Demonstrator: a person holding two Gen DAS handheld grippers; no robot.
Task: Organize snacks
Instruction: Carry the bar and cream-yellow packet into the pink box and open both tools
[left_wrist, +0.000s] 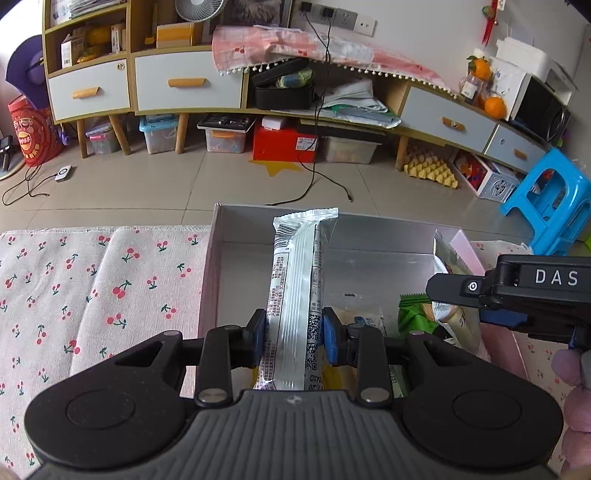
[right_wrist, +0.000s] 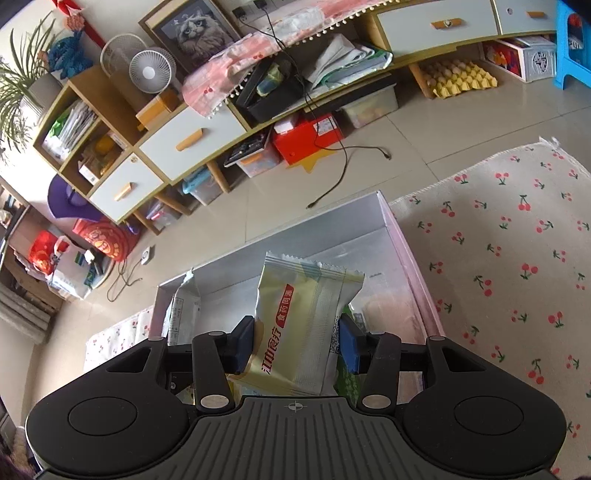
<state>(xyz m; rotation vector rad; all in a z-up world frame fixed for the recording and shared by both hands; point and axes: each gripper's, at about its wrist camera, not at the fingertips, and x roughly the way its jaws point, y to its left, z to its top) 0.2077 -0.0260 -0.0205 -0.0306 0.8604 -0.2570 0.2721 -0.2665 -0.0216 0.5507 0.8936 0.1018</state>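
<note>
My left gripper (left_wrist: 293, 338) is shut on a long silver snack bar packet (left_wrist: 297, 291) and holds it above the open silver-lined box (left_wrist: 216, 258). My right gripper (right_wrist: 297, 341) is shut on a pale yellow snack packet (right_wrist: 303, 325) with a red label, over the same box (right_wrist: 402, 243). The right gripper also shows in the left wrist view (left_wrist: 517, 295) at the box's right side. More packets lie in the box: a green one (left_wrist: 415, 314) and a pale one (left_wrist: 364, 319). The silver packet also shows in the right wrist view (right_wrist: 183, 314).
The box sits on a cherry-print cloth (left_wrist: 92, 288) that spreads on both sides (right_wrist: 517, 258). Beyond it is tiled floor with a black cable (left_wrist: 314, 177), a long cabinet (left_wrist: 184, 85), storage bins and a blue stool (left_wrist: 550, 199).
</note>
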